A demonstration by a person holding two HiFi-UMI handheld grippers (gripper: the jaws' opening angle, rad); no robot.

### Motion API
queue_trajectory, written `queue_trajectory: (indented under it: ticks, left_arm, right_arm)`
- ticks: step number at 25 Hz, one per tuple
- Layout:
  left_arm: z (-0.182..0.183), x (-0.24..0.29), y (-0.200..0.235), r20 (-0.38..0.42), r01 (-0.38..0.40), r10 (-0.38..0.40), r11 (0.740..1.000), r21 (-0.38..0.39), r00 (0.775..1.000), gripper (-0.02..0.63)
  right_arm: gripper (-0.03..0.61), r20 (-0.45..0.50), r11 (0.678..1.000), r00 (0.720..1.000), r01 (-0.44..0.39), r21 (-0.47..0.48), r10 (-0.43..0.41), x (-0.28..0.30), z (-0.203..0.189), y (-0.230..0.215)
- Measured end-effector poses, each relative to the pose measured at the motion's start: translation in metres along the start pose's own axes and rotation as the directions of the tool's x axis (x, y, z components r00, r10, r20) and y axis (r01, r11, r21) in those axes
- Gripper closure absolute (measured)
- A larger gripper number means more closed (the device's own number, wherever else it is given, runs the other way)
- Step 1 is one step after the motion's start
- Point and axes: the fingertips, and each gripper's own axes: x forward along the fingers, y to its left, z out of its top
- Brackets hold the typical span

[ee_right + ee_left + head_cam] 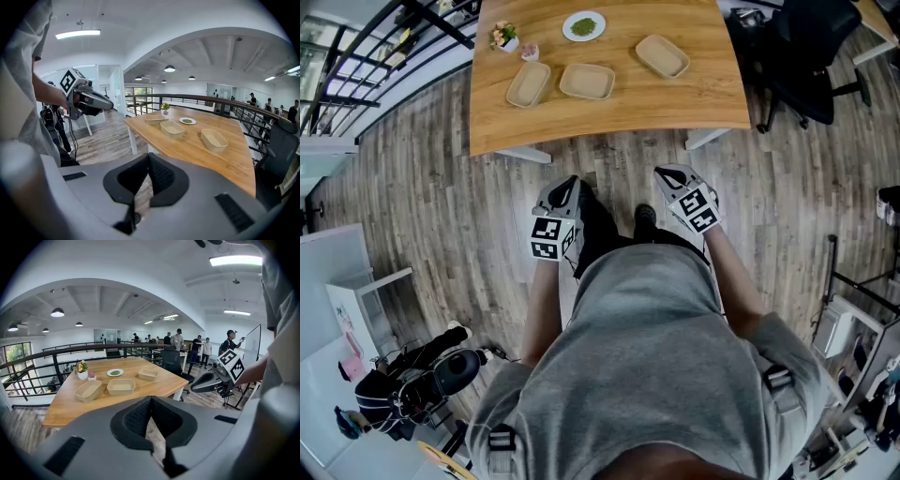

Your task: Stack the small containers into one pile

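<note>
The left gripper [566, 186] hangs close to the person's body with its jaws clenched on nothing, well short of the desk [609, 117], so the step in hand looks like the approach. I judge it best to step up to the desk edge and spread these jaws before reaching, then pinch one wall of the left container [528, 84] at its rim rather than its floor. The right gripper [668, 174] is likewise clenched and empty. It could steady the receiving container while the other is lowered in square, long sides matched, so the sloping walls nest. All three containers sit on the desk, none stacked yet. The left container and the middle container [587, 82] lie just beside each other near the front edge, and the right container [662, 56] lies apart, turned at a slant. Each is shallow, tan and round-cornered, empty and mouth up, seemingly light moulded fibre that may slide when nudged.
</note>
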Motion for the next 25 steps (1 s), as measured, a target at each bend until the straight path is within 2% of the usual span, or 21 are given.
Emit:
queue_trajectory:
  ticks: [8,20,23,25]
  left_arm:
    - [-0.001,-0.003,-0.018,0.009,0.012,-0.012,1.0,-0.006,1.0,0.594]
    - [-0.001,-0.01,-0.009,0.029,-0.028,0.029,0.999,-0.033,0.999,0.591]
    - [0.0,-0.014,-0.005,0.042,-0.03,0.032,0.999,-0.043,0.999,0.589]
    - [0.0,-0.015,-0.003,0.045,-0.03,0.032,0.998,-0.05,0.998,0.556]
  right_arm:
    - [0.572,0.005,1.0,1.0,-0.011,0.0,0.011,-0.017,-0.006,0.003]
    - [0.571,0.027,1.0,1.0,-0.011,-0.014,0.012,-0.01,0.004,-0.001]
    - [0.549,0.037,1.0,0.999,-0.014,-0.006,0.014,-0.008,0.005,-0.001]
    - [0.507,0.059,1.0,0.998,-0.019,0.012,0.018,-0.007,0.009,-0.001]
